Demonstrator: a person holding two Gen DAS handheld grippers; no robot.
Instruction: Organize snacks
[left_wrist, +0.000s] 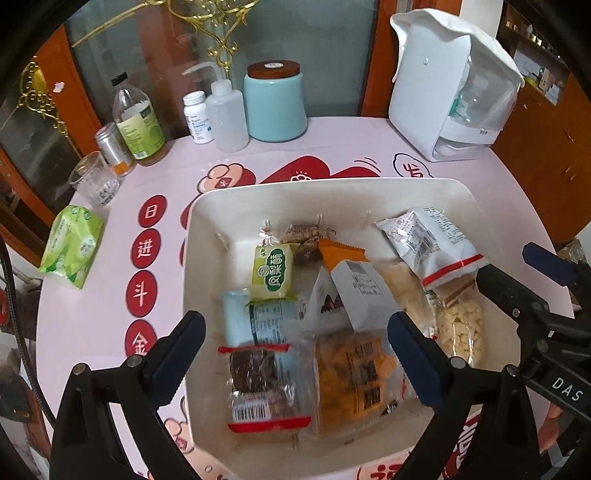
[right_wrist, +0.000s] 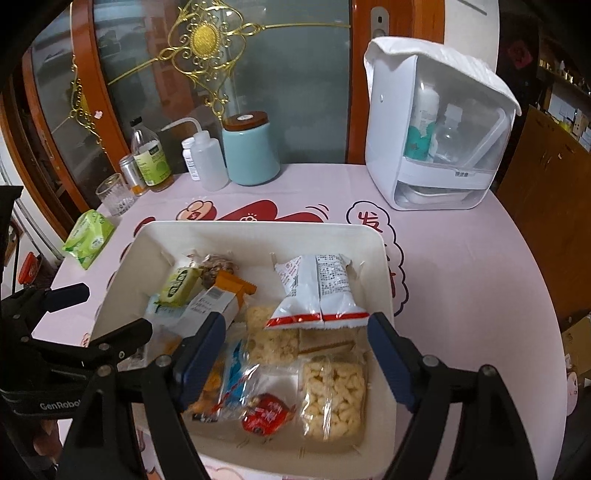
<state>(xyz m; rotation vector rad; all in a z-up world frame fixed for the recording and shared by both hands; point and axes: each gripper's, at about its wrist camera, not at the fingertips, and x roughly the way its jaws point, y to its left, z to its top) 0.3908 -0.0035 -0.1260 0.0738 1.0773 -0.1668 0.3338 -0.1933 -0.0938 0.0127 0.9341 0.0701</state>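
Observation:
A cream plastic bin (left_wrist: 332, 192) (right_wrist: 258, 232) sits on the pink table and holds several snack packets. Among them are a green-yellow pastry pack (left_wrist: 272, 271) (right_wrist: 180, 282), an orange-topped white pack (left_wrist: 356, 280), a white pack with a red strip (left_wrist: 430, 240) (right_wrist: 317, 291), puffed-rice packs (left_wrist: 461, 325) (right_wrist: 332, 398) and a red candy (right_wrist: 267, 413). My left gripper (left_wrist: 295, 354) is open and empty over the bin's near left part. My right gripper (right_wrist: 295, 354) is open and empty over the bin's near right part. A green tissue-like pack (left_wrist: 72, 245) (right_wrist: 88, 238) lies on the table left of the bin.
At the table's back stand a glass cup (left_wrist: 94, 179), a small can (left_wrist: 114, 147), a green-label bottle (left_wrist: 138, 123), a white pill bottle (left_wrist: 197, 116), a squeeze bottle (left_wrist: 227, 114), a blue jar (left_wrist: 275, 101) and a white storage box (left_wrist: 450, 85) (right_wrist: 439, 129). Glass doors are behind.

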